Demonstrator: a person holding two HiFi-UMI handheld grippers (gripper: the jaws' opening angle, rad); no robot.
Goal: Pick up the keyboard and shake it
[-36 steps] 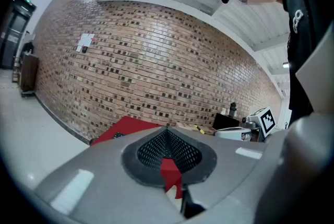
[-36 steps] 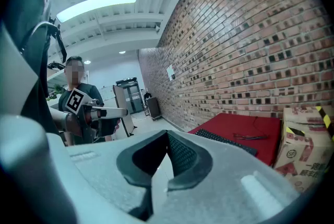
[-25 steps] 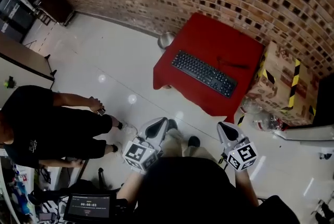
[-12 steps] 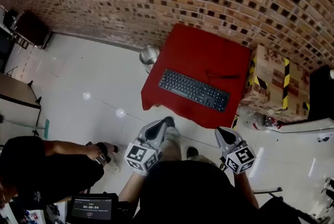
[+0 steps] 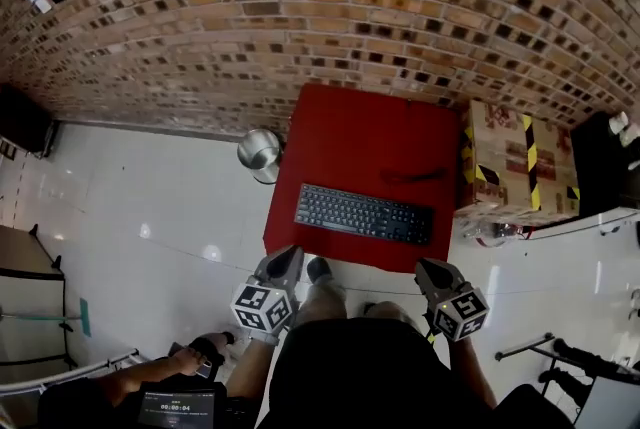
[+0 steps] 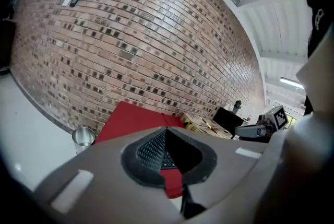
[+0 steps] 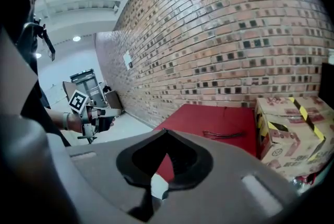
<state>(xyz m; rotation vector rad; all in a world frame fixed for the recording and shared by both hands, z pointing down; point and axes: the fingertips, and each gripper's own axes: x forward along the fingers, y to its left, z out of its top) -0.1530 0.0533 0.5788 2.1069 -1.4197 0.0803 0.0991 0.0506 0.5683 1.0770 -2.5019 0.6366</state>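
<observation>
Brick wall (image 5: 300,7) behind, red-draped table (image 5: 380,127) ahead of the fingertips, black keyboard (image 5: 364,214) flat near its front edge, long axis crosswise, just beyond left gripper (image 5: 286,259) and right gripper (image 5: 430,269), both closed, empty, apart from it.

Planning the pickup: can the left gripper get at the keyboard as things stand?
Probably yes, once its shut jaws open: the left gripper hangs just short of the keyboard, with only bare red cloth between.
</observation>
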